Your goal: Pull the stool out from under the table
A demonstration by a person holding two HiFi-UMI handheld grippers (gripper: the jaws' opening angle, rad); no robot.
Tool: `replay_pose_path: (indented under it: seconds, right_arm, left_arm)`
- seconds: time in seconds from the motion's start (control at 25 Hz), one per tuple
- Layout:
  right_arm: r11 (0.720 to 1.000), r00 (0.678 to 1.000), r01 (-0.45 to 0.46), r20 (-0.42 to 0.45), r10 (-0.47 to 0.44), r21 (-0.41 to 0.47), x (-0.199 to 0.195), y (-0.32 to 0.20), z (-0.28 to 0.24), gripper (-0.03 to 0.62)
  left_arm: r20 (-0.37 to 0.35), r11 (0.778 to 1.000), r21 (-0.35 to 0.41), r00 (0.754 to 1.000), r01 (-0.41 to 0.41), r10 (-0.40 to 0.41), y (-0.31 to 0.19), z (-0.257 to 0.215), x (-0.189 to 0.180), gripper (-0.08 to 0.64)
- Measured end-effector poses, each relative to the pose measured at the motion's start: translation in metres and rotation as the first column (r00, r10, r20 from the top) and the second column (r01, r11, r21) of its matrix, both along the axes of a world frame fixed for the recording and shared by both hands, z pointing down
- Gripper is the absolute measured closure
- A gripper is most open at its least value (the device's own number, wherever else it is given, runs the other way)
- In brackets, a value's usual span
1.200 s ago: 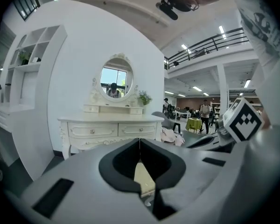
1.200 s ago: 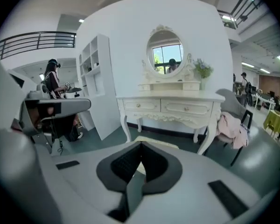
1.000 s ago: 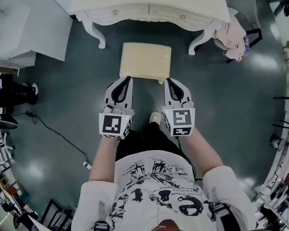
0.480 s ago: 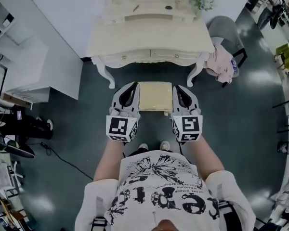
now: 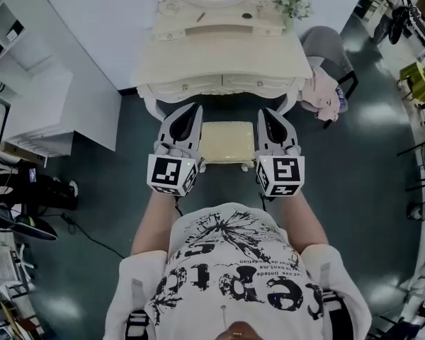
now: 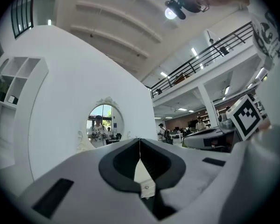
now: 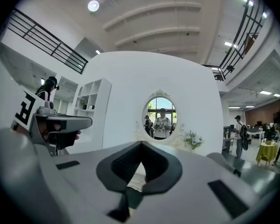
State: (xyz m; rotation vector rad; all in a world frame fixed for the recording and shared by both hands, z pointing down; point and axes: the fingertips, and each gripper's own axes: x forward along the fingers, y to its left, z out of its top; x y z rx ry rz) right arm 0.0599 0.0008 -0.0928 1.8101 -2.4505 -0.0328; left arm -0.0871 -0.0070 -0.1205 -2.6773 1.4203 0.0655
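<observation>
The cream stool (image 5: 227,142) stands on the dark floor just in front of the white dressing table (image 5: 223,55), and its whole top shows. My left gripper (image 5: 191,108) is held above the stool's left side and my right gripper (image 5: 267,112) above its right side, both pointing at the table. Neither touches the stool. In the left gripper view the left gripper (image 6: 139,141) has its jaws meeting in a line, with nothing between them. The right gripper (image 7: 141,144) is shut and empty too, and faces the oval mirror (image 7: 161,113).
A grey chair with pink cloth (image 5: 328,83) stands to the right of the table. White shelving (image 5: 28,83) lines the left wall. A cable (image 5: 85,234) lies on the floor at the left. Flowers (image 5: 295,6) sit on the table top.
The view has risen and the table top and mirror have come into sight. Both grippers have lifted from the stool's near edge to its two sides, and stay shut.
</observation>
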Motion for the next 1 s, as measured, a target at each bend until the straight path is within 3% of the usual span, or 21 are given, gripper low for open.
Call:
replay_pose_path:
  seconds: [0.4,1.0]
  right_arm:
    - [1.0,0.999,0.01,0.041,-0.01,-0.004,-0.001,0.003,-0.005,0.577]
    - [0.999,1.0,0.024,0.004,-0.024,-0.042,0.004,-0.001,0.008,0.577]
  left_arm:
    - [0.029,0.999,-0.03,0.999,-0.022,0.023,0.006,0.011,0.002,0.538]
    - [0.019,0.997,-0.076,1.0,0.006,-0.004,-0.004,0.019,0.005,0.538]
